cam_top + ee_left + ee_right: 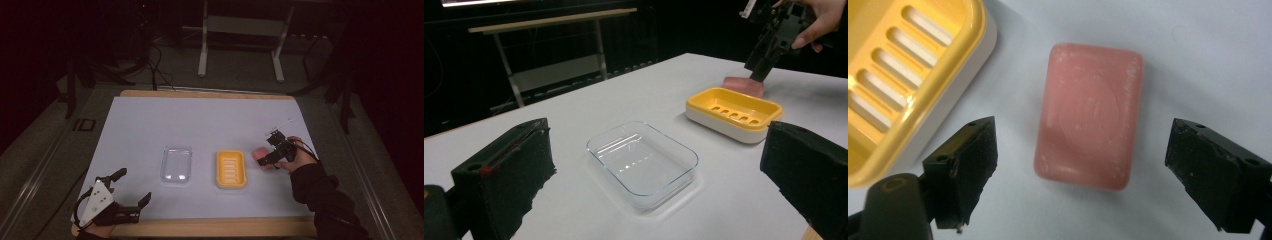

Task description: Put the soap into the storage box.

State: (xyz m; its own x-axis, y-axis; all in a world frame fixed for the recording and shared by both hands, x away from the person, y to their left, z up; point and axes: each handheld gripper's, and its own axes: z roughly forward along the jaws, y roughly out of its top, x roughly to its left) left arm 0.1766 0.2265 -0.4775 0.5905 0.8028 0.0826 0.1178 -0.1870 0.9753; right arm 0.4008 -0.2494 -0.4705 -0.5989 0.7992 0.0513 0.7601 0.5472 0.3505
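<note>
A pink bar of soap (1088,115) lies flat on the white table, just right of the yellow soap dish (231,168). My right gripper (1080,172) hangs over it, pointing down, jaws wide apart on either side of the bar's near end without touching it. In the high view the right gripper (266,160) sits over the soap (259,153). A clear plastic tray (176,163) rests left of the dish. My left gripper (134,185) stands open at the table's front left corner, with nothing between its jaws; its own view looks across the clear tray (642,161) toward the dish (734,112).
A white sheet (150,120) covers the wooden table top, with wood edges showing at front and back. Beyond the table stand a metal frame's legs (202,55) and cables on the dark floor.
</note>
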